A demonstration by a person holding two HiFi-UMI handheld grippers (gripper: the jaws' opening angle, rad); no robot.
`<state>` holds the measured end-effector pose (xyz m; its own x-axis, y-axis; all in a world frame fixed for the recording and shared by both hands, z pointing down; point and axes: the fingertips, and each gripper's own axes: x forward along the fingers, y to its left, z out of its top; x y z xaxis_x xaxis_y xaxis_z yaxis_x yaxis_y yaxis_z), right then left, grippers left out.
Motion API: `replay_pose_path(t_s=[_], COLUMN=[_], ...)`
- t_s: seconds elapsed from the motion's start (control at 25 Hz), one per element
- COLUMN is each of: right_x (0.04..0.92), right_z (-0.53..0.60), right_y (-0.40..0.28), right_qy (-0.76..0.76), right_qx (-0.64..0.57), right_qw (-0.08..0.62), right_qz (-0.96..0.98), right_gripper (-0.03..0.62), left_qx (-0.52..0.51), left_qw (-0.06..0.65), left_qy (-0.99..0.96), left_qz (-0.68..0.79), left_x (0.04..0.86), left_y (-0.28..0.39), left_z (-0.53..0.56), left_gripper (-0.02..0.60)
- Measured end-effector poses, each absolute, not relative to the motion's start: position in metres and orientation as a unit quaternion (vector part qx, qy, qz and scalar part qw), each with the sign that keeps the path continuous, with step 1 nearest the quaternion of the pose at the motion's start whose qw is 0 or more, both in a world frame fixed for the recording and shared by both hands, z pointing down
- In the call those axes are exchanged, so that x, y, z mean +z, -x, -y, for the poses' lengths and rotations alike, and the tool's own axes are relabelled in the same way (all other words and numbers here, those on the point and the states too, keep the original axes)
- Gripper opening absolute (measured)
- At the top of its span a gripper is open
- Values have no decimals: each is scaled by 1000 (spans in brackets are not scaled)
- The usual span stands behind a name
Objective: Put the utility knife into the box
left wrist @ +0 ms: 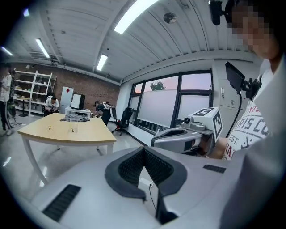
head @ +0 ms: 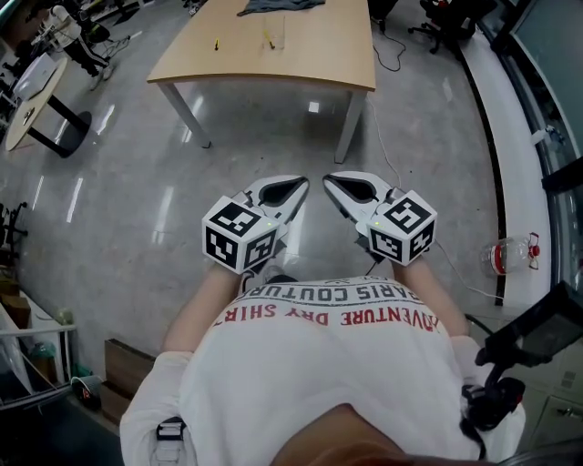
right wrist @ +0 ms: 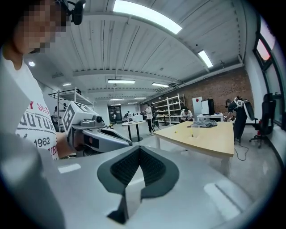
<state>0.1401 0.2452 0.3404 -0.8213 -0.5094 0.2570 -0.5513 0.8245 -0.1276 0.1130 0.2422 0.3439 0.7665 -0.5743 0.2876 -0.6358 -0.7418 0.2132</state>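
I stand a few steps back from a wooden table. On it lie a small yellow-and-black object that may be the utility knife, and a clear box to its right. Both are too small to tell in detail. The clear box also shows far off in the right gripper view. My left gripper and right gripper are held side by side close to my body, over the floor. Each is shut with nothing in it. In the left gripper view the jaws of the left gripper meet at their tips, as do those of the right gripper.
A grey cloth lies at the table's far edge. A cable runs over the floor on the right, and a clear bottle lies by the window wall. A round table stands at left. People sit at desks far behind.
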Motion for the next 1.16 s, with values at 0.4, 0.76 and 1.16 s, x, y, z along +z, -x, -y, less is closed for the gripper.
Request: replay_pose_path(t_s=[0.4, 0.76, 1.16], right_x=[340, 346, 351], right_z=[-254, -256, -261], right_y=[-148, -154, -155], right_qy=[-287, -293, -278], right_qx=[93, 105, 114], right_qw=[107, 101, 104], right_qz=[947, 945, 948], right_gripper=[2, 2, 2], left_qx=[106, 113, 117], left_qw=[139, 139, 147], left_qy=[-929, -933, -929], left_qz=[327, 312, 319], left_x=[339, 344, 348], left_y=[-117, -127, -132], left_z=[-248, -250, -253], left_gripper=[2, 2, 2])
